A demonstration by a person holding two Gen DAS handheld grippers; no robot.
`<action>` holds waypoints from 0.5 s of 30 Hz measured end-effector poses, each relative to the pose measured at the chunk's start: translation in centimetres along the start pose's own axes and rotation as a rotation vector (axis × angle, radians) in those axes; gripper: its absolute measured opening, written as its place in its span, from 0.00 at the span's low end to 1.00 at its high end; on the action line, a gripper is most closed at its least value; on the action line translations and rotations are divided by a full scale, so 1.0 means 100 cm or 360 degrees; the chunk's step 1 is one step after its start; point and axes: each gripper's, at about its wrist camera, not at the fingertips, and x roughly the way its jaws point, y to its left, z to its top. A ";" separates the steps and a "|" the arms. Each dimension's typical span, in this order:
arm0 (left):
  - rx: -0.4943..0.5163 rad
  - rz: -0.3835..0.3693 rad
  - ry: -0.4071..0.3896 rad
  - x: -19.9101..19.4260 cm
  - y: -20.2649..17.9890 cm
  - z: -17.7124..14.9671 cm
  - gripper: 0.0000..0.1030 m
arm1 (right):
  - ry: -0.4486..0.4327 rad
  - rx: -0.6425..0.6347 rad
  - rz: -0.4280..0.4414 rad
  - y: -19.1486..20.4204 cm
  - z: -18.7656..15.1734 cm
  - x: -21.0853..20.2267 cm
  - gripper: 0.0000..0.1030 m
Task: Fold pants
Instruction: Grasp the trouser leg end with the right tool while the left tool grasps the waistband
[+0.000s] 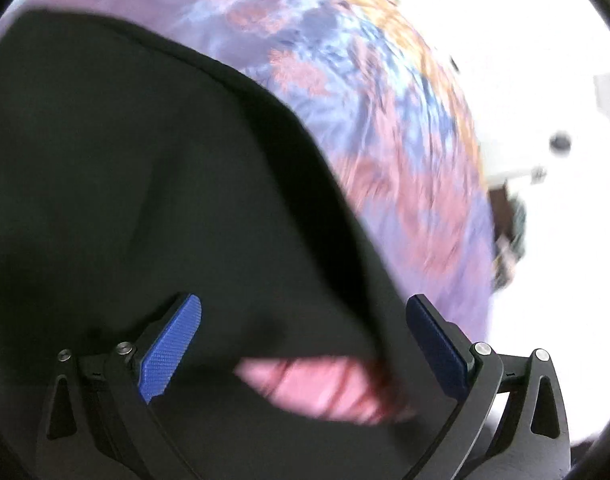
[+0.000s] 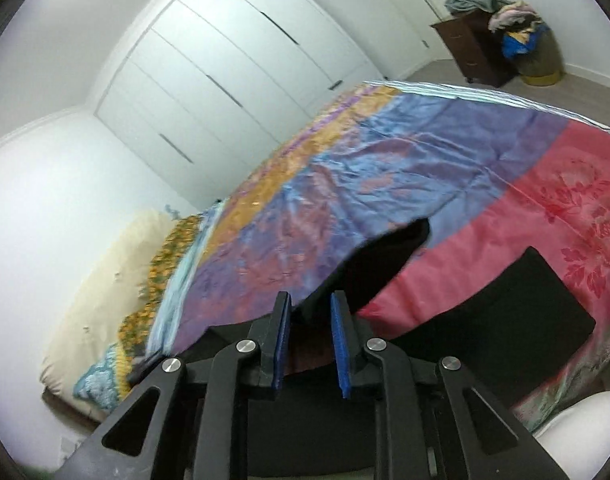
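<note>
Black pants (image 2: 505, 308) lie on a patchwork bedspread (image 2: 405, 148) of blue, purple, orange and pink satin. My right gripper (image 2: 311, 308) is shut on a part of the pants, and a black flap (image 2: 389, 252) rises off the bed just beyond its blue pads (image 2: 339, 340). In the left wrist view the black pants (image 1: 145, 180) fill the left and middle of the picture. My left gripper (image 1: 303, 304) stands wide open above them, its blue pads (image 1: 173, 348) far apart and holding nothing. A pink strip of bedspread (image 1: 317, 388) shows between the fingers.
White wardrobe doors (image 2: 233, 64) run along the far side of the bed. A dark wooden cabinet (image 2: 473, 52) and a basket piled with clothes (image 2: 533, 52) stand in the far corner. Cream bedding (image 2: 105, 280) lies at the bed's left end.
</note>
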 end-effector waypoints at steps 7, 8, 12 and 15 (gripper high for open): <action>0.0021 0.0222 0.0022 0.044 -0.016 0.028 0.99 | 0.0148 -0.0068 -0.0091 -0.006 -0.008 -0.009 0.10; 0.0073 0.0257 0.0019 0.048 -0.021 0.028 0.99 | 0.0181 -0.0068 -0.0133 -0.009 -0.014 -0.007 0.17; 0.0223 0.0337 0.0010 0.058 -0.034 0.022 0.99 | 0.0249 0.0065 -0.0103 -0.013 -0.055 0.016 0.86; 0.0265 0.0377 -0.0002 0.066 -0.044 0.018 0.99 | 0.0401 0.0214 0.0058 -0.015 -0.085 0.061 0.86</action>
